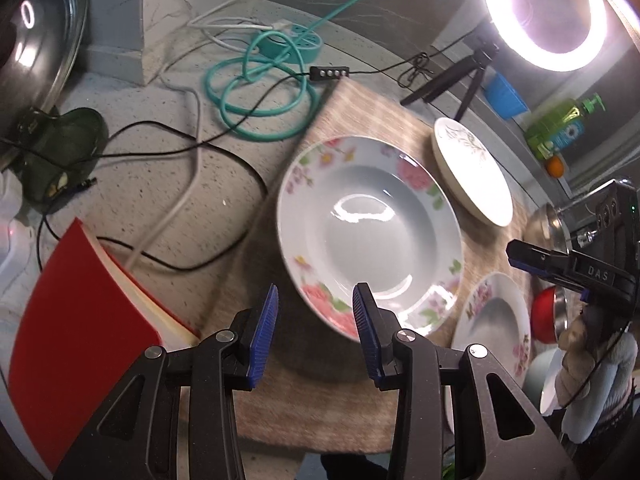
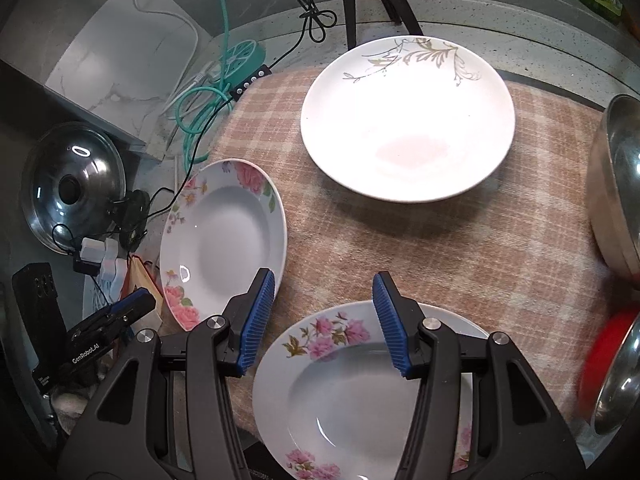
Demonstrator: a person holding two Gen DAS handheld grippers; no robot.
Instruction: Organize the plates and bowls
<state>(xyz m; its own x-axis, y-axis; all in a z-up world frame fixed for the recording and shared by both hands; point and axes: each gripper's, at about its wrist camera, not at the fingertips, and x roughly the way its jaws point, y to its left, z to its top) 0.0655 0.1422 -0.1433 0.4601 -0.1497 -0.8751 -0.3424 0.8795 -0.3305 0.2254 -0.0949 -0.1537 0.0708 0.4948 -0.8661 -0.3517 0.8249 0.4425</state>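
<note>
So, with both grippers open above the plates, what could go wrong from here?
1. The left flowered plate overhangs the edge of the checked cloth, beside loose cables; a push from the left gripper might slide it onto them.
2. The near flowered plate seems to rest on another plate; a grip by the right gripper may lift or shift both.

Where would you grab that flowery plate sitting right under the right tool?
By its wide flat rim. The flowered plate lies flat on the checked cloth, so only the edge offers a thin lip. The right tool, open above its far rim, could probably tilt down and pinch there, one finger above, one below.
</note>
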